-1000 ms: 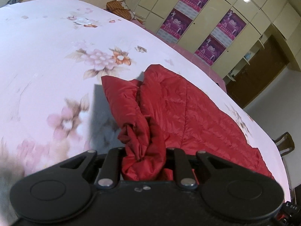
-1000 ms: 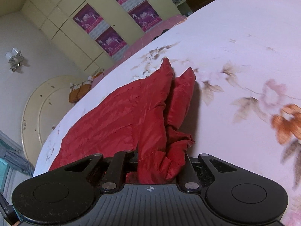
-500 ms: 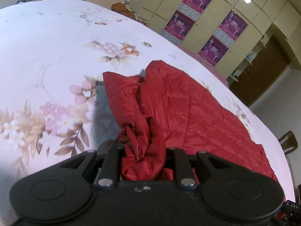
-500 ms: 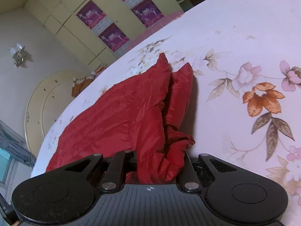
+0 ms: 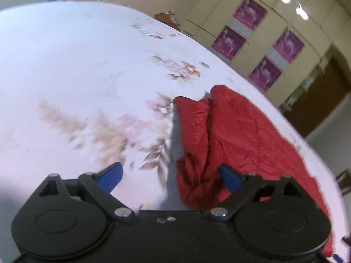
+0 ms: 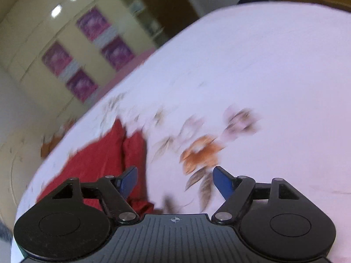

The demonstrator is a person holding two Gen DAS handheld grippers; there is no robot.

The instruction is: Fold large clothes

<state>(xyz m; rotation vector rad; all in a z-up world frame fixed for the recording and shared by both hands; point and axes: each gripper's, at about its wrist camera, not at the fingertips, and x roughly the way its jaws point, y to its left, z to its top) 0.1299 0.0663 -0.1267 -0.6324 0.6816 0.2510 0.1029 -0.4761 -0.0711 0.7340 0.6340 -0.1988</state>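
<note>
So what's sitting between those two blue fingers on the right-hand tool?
In the right wrist view, only the flowered bedsheet shows between the opening right gripper fingers; the red jacket lies off beside its left finger.

text: none readable | posters (image 5: 250, 13) on wardrobe doors (image 5: 269, 41): print blurred, illegible

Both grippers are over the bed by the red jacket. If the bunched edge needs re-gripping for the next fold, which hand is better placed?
Left, probably. The left gripper is opening with the red jacket bunched between its fingers. The right gripper, also opening, frames only floral bedsheet; the jacket lies beside its left finger.
</note>
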